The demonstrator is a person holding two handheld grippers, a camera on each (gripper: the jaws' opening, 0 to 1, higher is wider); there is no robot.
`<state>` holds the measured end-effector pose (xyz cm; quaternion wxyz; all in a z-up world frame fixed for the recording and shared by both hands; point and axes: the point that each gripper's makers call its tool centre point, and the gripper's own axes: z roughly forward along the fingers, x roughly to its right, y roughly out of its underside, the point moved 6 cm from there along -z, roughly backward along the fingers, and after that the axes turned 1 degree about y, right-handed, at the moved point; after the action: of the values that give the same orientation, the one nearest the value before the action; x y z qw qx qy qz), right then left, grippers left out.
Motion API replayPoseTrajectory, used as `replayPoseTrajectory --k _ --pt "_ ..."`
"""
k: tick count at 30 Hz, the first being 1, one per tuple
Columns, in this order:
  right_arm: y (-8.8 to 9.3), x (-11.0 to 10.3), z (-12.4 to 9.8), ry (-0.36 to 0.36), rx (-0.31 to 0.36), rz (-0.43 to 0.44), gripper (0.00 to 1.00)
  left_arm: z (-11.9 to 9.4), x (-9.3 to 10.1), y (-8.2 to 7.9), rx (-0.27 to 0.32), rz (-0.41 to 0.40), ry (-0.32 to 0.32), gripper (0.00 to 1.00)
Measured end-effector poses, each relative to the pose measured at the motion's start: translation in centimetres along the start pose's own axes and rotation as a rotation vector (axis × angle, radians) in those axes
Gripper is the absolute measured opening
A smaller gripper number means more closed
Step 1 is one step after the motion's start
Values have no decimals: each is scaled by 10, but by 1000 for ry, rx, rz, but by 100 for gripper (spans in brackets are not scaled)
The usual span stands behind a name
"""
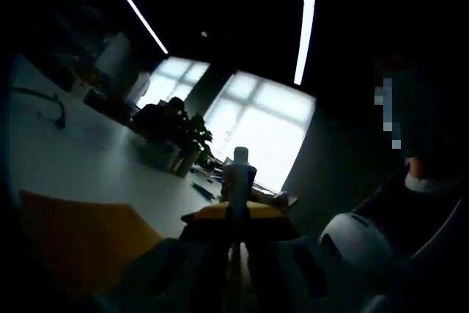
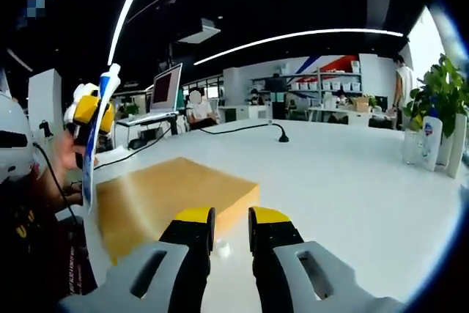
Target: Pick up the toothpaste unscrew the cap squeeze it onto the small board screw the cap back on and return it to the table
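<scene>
My left gripper is shut on the white toothpaste tube, which stands upright between its yellow-tipped jaws against bright windows. From the right gripper view, that left gripper holds the tube up at the left, its narrow nozzle pointing upward, left of the wooden board. The board lies flat on the white table. My right gripper hovers over the board's near corner, jaws almost together. A small white piece, apparently the cap, sits between them.
A potted plant and a white bottle stand at the table's right edge. A black gooseneck with a cable rises mid-table. A monitor and a seated person are behind. A person's hand grips the left tool. Plants line the table's far end.
</scene>
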<state>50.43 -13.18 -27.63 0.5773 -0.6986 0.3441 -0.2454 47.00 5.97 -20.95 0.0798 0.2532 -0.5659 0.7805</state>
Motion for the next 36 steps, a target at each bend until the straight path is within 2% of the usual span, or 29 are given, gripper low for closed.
replayPoseTrajectory --k 4,9,12,15,17,24,30,36 --pt "-18 -7 -1 -54 72 39 19 -2 1 -4 6 4 -9 5" --pt "-34 -24 -2 -158 111 83 16 -7 0 -8 9 6 -24 5" --pt "-43 -39 -3 -258 142 138 16 -11 0 -13 26 10 -29 5" --pt "-49 -58 -2 -421 157 250 16 -13 0 -17 44 6 -26 5" --pt "-51 -69 0 -496 163 286 18 -13 1 -19 54 4 -22 5" --pt "-60 -98 8 -618 172 294 22 -14 5 -26 96 -10 19 5" --pt "-63 -116 16 -685 156 274 23 -16 6 -30 115 -18 40 5" --pt "-66 -124 25 -720 149 271 19 -16 7 -34 138 -37 81 5"
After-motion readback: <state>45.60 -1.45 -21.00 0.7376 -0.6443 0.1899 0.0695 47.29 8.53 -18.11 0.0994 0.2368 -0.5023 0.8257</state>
